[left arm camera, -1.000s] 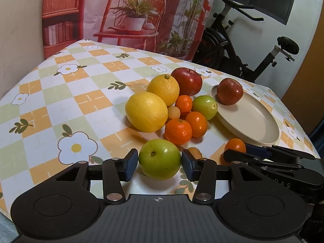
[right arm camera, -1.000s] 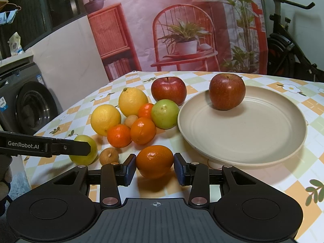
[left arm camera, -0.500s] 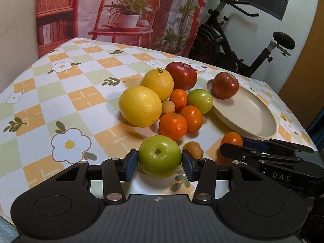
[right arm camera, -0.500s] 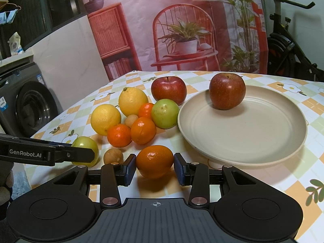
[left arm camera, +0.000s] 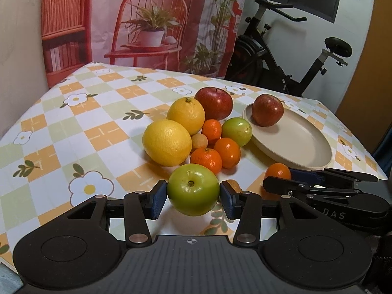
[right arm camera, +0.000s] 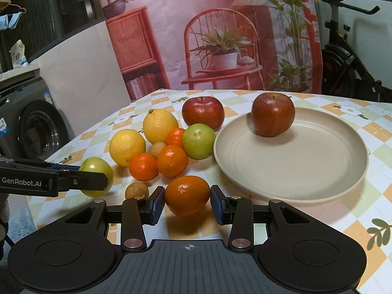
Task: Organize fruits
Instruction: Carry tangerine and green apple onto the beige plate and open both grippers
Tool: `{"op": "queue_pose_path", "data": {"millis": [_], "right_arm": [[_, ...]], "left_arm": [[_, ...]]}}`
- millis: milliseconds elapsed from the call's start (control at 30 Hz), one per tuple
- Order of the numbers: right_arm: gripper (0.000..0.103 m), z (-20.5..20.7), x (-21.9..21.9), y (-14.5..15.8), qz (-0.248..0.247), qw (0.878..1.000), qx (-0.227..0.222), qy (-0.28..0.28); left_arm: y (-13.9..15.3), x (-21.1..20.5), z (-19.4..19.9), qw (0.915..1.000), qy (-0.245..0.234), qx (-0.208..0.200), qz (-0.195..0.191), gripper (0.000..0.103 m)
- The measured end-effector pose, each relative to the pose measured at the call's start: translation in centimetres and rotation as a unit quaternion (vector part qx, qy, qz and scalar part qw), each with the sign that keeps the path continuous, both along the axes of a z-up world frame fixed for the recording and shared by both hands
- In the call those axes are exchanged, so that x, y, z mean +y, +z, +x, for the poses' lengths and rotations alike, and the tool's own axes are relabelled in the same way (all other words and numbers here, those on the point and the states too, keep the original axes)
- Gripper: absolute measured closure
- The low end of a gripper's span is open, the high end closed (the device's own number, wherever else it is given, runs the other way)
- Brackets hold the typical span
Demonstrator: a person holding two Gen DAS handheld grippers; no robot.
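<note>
The green apple point(left arm camera: 193, 189) sits between the blue pads of the left gripper point(left arm camera: 193, 199), whose fingers are clenched on its two sides at the near edge of the counter point(left arm camera: 49, 132). Just to its right, the right gripper point(right arm camera: 187, 202) has its fingers clenched on an orange point(right arm camera: 187, 194) in the same way.

The left wrist view shows the green apple's stem end facing the camera, and the right gripper from the side with its orange peeking out past the tips. The right wrist view shows the left gripper from the side, half hiding the apple, and a small brown fruit point(right arm camera: 136, 190) lying on the cloth between the two grippers; in the left view that fruit is almost hidden behind a finger.

The counter wears a checked cloth of orange, green and white with flowers. Behind it hangs a printed backdrop point(left arm camera: 156, 22) of a red chair and a potted plant. An exercise bike point(left arm camera: 289, 56) stands at the far right, and only the right view shows a washing machine point(right arm camera: 29, 125) at the left.

A beige plate point(right arm camera: 306, 178) lies on the right of the counter, and holds one red apple point(right arm camera: 272, 114) near its far rim. Left of the plate the remaining fruit is bunched together.
</note>
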State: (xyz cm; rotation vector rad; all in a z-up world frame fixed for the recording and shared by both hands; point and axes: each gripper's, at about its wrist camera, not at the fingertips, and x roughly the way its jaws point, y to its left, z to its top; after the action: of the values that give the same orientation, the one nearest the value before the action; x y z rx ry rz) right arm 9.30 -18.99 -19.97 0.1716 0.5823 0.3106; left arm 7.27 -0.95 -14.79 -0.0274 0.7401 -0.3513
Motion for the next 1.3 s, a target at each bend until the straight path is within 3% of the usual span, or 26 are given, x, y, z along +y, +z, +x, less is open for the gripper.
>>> {"op": "queue_pose_path", "data": {"millis": [700, 1300], "right_arm": [[0.066, 0.1, -2.8, 2.5, -0.005, 0.999, -0.046, -0.020], [0.066, 2.7, -8.6, 3.3, -0.029, 0.996, -0.066, -0.045]], "left_arm": [[2.6, -2.0, 0.2, 0.9988, -0.018, -0.038, 0.025, 0.053], [4.1, -8.5, 4.5, 0.9957, -0.068, -0.050, 0.038, 0.053]]}}
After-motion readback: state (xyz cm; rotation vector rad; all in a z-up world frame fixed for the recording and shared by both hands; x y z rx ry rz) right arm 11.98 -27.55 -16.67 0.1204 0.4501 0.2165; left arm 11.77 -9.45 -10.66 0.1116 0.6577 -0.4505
